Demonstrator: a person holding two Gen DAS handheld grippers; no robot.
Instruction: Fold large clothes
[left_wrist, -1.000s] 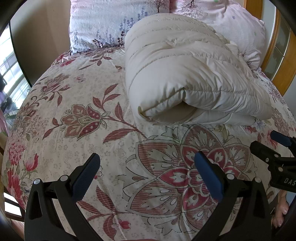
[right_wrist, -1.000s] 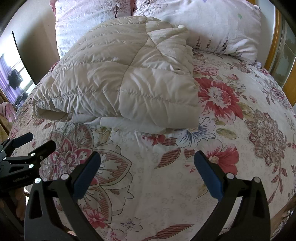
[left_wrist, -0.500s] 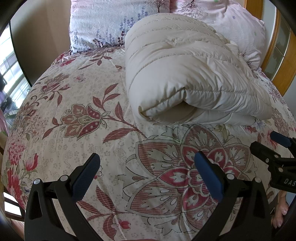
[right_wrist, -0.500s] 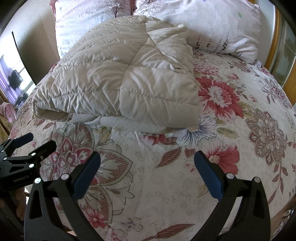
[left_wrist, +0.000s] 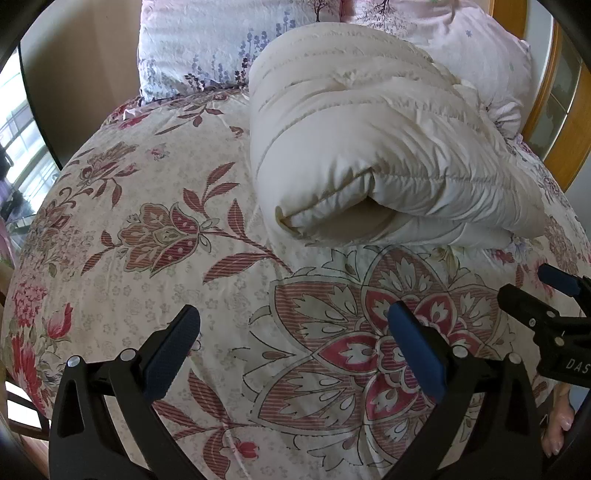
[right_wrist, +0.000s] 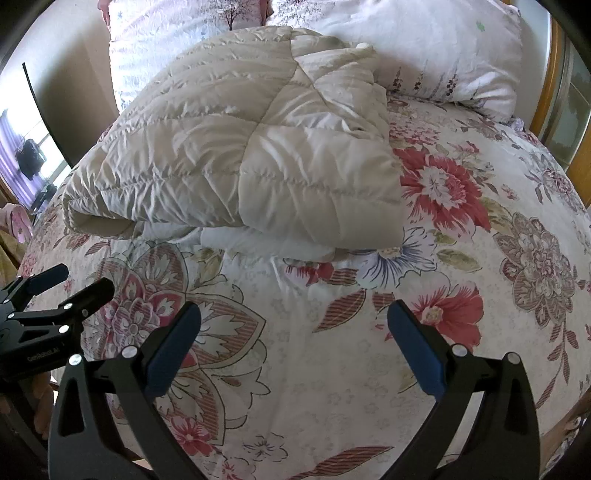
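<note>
A cream quilted puffer garment (left_wrist: 369, 147) lies folded in a thick bundle on the floral bedspread (left_wrist: 166, 240), its rolled end facing me. In the right wrist view the same garment (right_wrist: 258, 155) lies flat-topped, with a white inner layer showing under its near edge. My left gripper (left_wrist: 293, 347) hovers open over the bedspread, well short of the bundle, with nothing between its blue pads. My right gripper (right_wrist: 293, 343) is open too, empty, near the bed's front edge. Each gripper shows at the side of the other's view: the right one (left_wrist: 535, 291), the left one (right_wrist: 70, 284).
Two floral pillows (left_wrist: 221, 40) (right_wrist: 424, 44) lean against the head of the bed behind the garment. A wooden bed frame (left_wrist: 561, 122) rises at the right. A window (left_wrist: 22, 155) is on the left. A person's hand (left_wrist: 557, 424) holds the right gripper's handle.
</note>
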